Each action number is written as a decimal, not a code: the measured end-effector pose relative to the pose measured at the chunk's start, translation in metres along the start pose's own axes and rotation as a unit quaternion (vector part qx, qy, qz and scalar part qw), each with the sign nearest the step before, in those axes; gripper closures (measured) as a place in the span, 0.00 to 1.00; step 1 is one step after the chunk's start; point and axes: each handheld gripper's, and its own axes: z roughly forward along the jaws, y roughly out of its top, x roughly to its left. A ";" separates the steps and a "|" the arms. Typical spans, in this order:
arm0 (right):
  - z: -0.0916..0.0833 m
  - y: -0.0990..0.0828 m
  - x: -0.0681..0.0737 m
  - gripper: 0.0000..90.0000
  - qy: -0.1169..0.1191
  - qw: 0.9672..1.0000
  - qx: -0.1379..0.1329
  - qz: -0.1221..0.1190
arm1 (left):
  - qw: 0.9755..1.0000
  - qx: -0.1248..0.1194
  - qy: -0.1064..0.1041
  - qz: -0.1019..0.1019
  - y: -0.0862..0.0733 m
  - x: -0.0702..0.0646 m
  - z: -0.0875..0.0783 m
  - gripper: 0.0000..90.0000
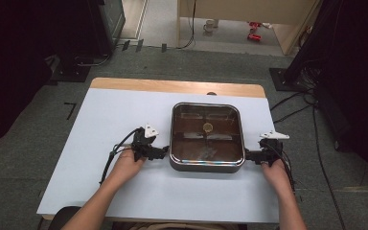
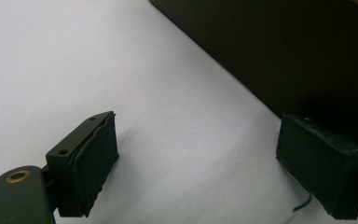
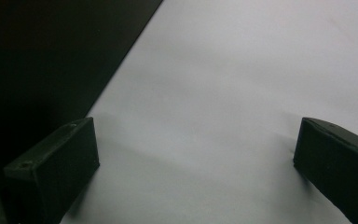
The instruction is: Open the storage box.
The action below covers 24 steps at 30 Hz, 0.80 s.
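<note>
— Pan (image 1: 207, 165) sits right of centre in the high view, on the white table (image 1: 100, 124), with a gripper at each flank. Has anyone got hold of it?

— Not yet, I'd say. The left gripper (image 1: 163, 151) has its jaws spread wide, nothing between them; in its own view the pan's dark wall (image 2: 279, 51) fills the upper right. The right gripper (image 1: 250, 155) is spread too, over bare table.

— So what's left?

— Likely closing on both sides, then lifting or shifting it.
</note>
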 end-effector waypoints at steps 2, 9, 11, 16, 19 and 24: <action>0.000 0.000 0.000 0.00 0.000 1.000 0.000 0.000 | 1.000 0.000 0.000 0.000 0.000 0.000 0.000 0.14; 0.000 0.000 0.000 0.00 0.000 1.000 0.000 0.000 | 1.000 0.000 0.000 0.000 0.000 0.000 0.000 0.14; 0.000 0.000 0.000 0.00 0.000 1.000 0.000 0.000 | 1.000 0.001 0.000 0.000 0.000 0.000 0.000 0.14; 0.000 0.000 0.000 0.00 0.000 1.000 0.000 0.000 | 1.000 0.001 -0.001 0.001 0.000 0.000 0.000 0.14; 0.000 0.000 0.000 0.00 0.000 1.000 0.000 0.000 | 1.000 0.005 -0.006 0.009 0.002 0.002 0.001 0.13; 0.000 0.000 0.000 0.00 0.000 1.000 0.000 0.000 | 1.000 0.011 -0.012 0.013 0.004 0.004 0.002 0.12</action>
